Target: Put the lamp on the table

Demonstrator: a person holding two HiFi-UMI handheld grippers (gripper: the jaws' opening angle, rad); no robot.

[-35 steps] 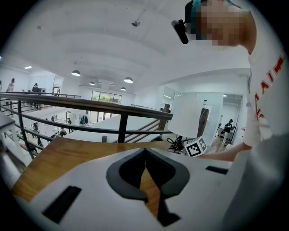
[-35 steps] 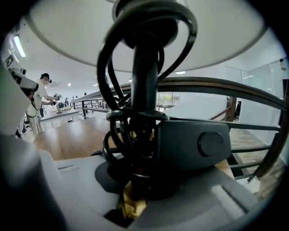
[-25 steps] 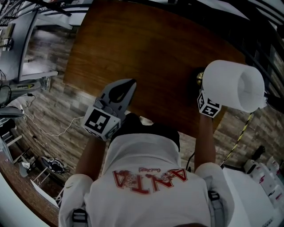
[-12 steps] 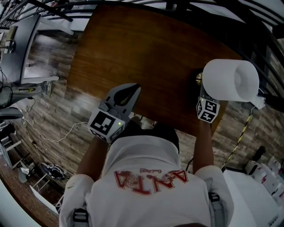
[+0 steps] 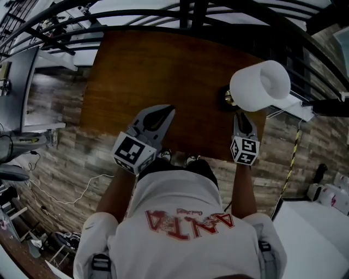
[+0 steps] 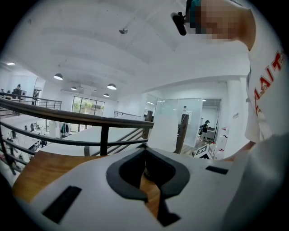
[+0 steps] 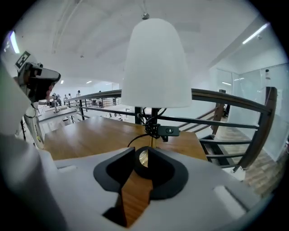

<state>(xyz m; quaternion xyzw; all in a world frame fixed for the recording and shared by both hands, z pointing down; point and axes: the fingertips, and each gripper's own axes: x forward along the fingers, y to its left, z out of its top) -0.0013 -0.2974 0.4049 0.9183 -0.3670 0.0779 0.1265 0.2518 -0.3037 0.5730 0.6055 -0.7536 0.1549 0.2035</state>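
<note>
The lamp, with its white shade and brass base, stands upright on the far right corner of the brown wooden table. My right gripper hovers just short of the base, clear of it. Its jaws are closing, with only bare tabletop showing between them. My left gripper hangs over the table's near edge, tips together, holding nothing.
A black cable with an inline switch dangles at the lamp's stem. A dark metal railing runs close behind the table's far and right edges. Plank flooring lies to the left.
The right gripper has let go of the lamp and drawn back toward me. The lamp now stands on the table by itself. The left gripper has barely moved.
</note>
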